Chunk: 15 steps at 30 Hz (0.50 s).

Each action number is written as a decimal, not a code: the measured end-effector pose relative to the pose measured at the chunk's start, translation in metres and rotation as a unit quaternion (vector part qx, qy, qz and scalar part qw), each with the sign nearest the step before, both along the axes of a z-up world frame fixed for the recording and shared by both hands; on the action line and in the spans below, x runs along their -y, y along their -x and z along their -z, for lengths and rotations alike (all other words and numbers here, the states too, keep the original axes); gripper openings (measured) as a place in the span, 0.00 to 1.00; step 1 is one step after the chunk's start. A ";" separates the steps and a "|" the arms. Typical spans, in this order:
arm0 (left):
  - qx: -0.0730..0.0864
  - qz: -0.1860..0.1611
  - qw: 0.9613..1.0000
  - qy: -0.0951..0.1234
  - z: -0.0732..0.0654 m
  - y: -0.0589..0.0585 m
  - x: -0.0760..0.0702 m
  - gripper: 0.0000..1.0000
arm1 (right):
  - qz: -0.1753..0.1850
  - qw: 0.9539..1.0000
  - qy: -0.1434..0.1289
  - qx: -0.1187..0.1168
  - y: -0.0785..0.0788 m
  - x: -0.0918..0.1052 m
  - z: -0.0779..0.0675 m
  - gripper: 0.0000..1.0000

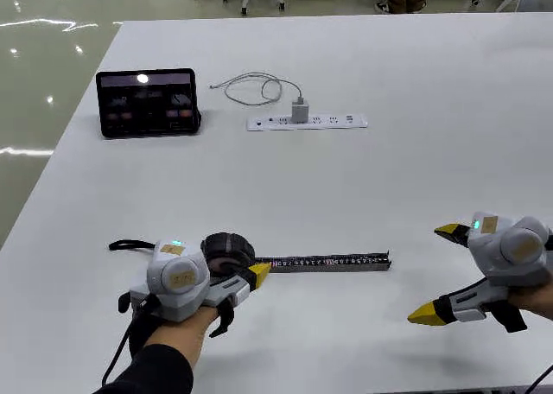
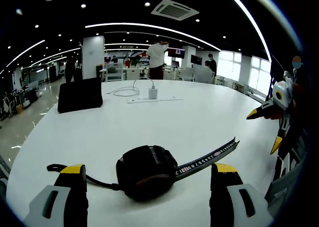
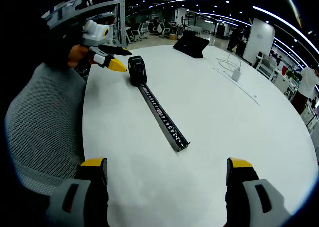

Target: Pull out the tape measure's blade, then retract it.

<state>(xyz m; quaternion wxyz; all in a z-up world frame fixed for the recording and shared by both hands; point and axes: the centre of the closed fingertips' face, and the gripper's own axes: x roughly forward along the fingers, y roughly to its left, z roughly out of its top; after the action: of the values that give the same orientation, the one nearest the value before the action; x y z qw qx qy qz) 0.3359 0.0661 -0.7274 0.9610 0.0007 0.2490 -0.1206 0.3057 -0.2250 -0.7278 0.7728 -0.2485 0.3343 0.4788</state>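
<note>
Now my left gripper (image 2: 148, 170) has its jaws spread apart with the tape measure case (image 2: 146, 173) between them, untouched, and my right gripper (image 3: 166, 163) gapes wide, the end of the blade (image 3: 162, 118) just ahead.

The blade (image 1: 328, 262) numerals and the tablet (image 1: 147, 102) screen are too small to read.

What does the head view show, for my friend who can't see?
A black tape measure lies on a white table, blade pulled out. The open left gripper straddles it; the open right gripper is clear of the blade.
</note>
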 end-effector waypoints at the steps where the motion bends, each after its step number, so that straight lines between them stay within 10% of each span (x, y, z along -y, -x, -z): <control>1: -0.001 0.000 1.000 0.001 0.001 0.000 0.001 1.00 | -0.003 1.000 0.002 -0.001 -0.002 -0.001 0.001 0.95; 15: -0.001 0.008 1.000 0.007 0.010 0.001 0.011 1.00 | -0.077 0.996 0.051 -0.021 -0.026 -0.016 0.017 0.83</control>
<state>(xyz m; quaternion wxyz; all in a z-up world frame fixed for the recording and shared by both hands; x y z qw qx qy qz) 0.3351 0.0553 -0.7375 0.9598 -0.0039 0.2488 -0.1297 0.3314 -0.2089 -0.7451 0.7129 -0.3023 0.3547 0.5240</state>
